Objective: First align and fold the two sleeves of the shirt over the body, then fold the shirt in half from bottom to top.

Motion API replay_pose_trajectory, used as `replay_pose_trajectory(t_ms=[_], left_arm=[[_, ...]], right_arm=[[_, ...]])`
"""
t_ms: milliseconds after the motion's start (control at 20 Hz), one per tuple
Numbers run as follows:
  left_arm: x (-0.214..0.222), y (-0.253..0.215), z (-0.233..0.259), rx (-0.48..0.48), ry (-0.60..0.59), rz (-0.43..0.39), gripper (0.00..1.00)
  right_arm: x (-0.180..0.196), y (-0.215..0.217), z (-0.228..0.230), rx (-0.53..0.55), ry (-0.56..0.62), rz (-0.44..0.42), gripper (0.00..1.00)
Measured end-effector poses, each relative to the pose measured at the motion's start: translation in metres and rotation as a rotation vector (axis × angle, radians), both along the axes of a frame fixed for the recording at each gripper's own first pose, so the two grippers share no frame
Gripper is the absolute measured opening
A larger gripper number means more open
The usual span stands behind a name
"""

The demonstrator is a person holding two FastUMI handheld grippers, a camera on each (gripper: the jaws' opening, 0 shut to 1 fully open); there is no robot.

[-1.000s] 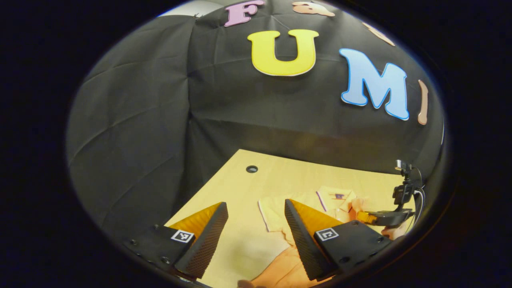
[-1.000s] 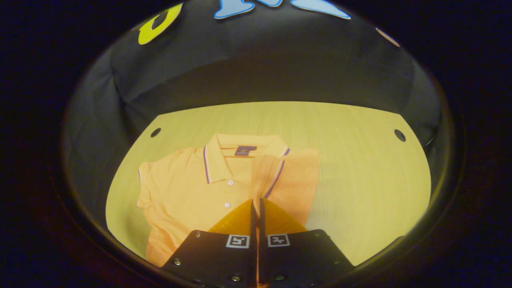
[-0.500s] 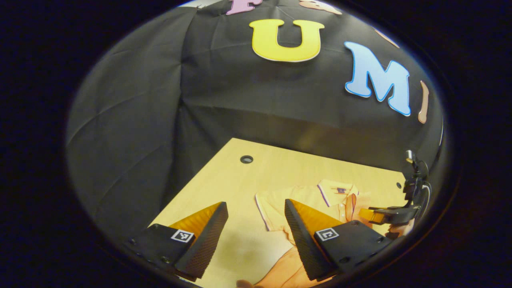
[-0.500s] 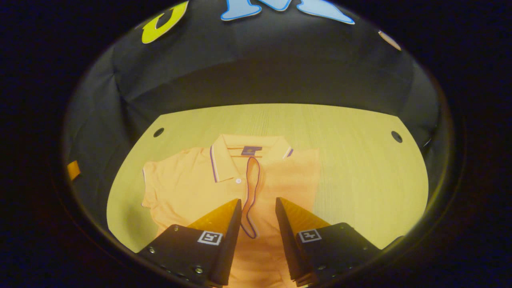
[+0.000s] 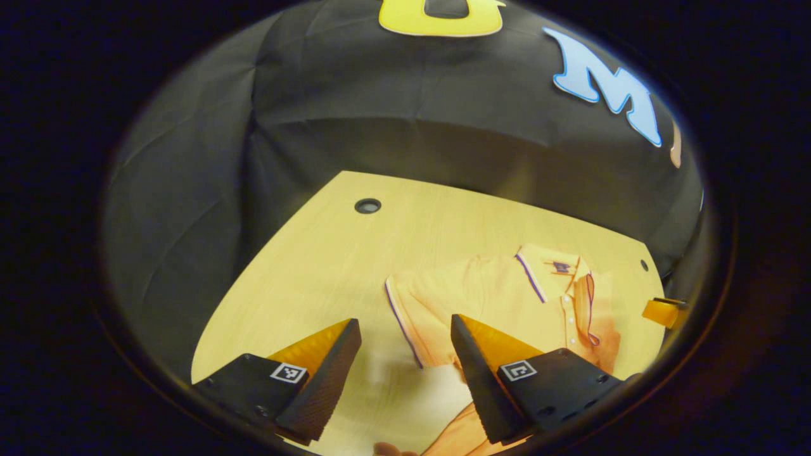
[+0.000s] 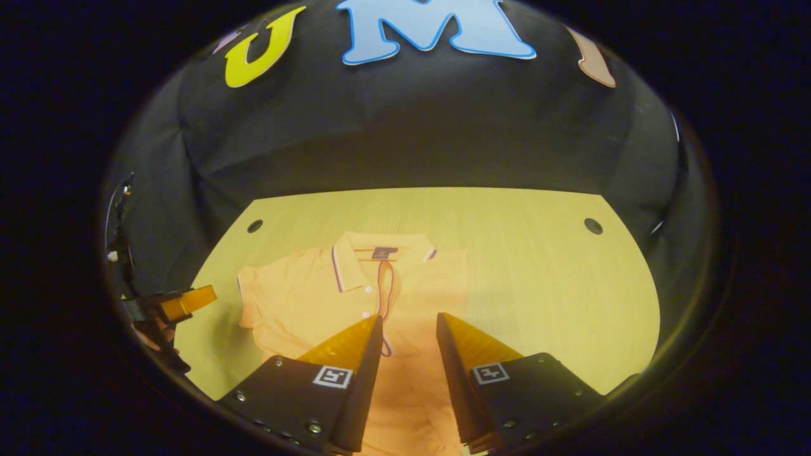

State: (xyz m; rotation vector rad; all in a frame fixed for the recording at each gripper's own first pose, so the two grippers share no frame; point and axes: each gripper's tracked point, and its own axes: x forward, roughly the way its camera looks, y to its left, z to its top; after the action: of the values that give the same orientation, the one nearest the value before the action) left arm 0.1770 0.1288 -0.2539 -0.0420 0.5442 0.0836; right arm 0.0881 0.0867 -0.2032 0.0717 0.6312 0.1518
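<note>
Orange short-sleeved polo shirt (image 6: 355,297) with purple-trimmed collar lies flat mid light wooden desk (image 6: 545,278), collar toward wall. Far sleeve folded over chest; near sleeve (image 5: 431,310) spread. We hold left claw (image 5: 405,354) spread above it, likely for next fold. Right claw (image 6: 408,345) spread over body, empty.

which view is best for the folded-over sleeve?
Right gripper view: the folded sleeve lies flat on the shirt body, dead ahead of the open right gripper. Left gripper view shows it small and distorted near the image edge.
</note>
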Motion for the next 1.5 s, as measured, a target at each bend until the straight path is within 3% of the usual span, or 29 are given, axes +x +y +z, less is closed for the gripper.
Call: replay_pose_trajectory(t_ms=[700, 900, 1000, 1050, 1150, 1200, 1400, 1500], left_arm=[[0.025, -0.022, -0.081, -0.08, 0.15, -0.003, 0.93], [0.025, -0.024, -0.084, -0.027, 0.132, -0.008, 0.93], [0.023, -0.018, -0.091, 0.07, 0.147, -0.006, 0.95], [0.025, -0.023, -0.087, 0.085, 0.132, -0.042, 0.85], [0.029, -0.024, -0.087, 0.051, 0.109, -0.039, 0.5], [0.029, -0.022, -0.088, 0.033, 0.098, -0.024, 0.24], [0.027, -0.022, -0.088, 0.031, 0.093, -0.016, 0.11], [0.025, -0.025, -0.087, 0.047, 0.107, -0.022, 0.11]], right_arm=[[-0.031, -0.039, -0.006, 0.005, 0.031, -0.12, 0.54], [-0.034, -0.049, -0.006, 0.01, 0.039, -0.144, 0.54], [-0.035, -0.052, -0.008, 0.017, 0.045, -0.153, 0.54], [-0.036, -0.052, -0.011, 0.022, 0.049, -0.156, 0.54], [-0.038, -0.051, -0.014, 0.024, 0.055, -0.155, 0.55], [-0.038, -0.05, -0.014, 0.023, 0.056, -0.154, 0.54], [-0.041, -0.048, -0.016, 0.026, 0.058, -0.15, 0.54], [-0.042, -0.048, -0.015, 0.028, 0.054, -0.151, 0.54]])
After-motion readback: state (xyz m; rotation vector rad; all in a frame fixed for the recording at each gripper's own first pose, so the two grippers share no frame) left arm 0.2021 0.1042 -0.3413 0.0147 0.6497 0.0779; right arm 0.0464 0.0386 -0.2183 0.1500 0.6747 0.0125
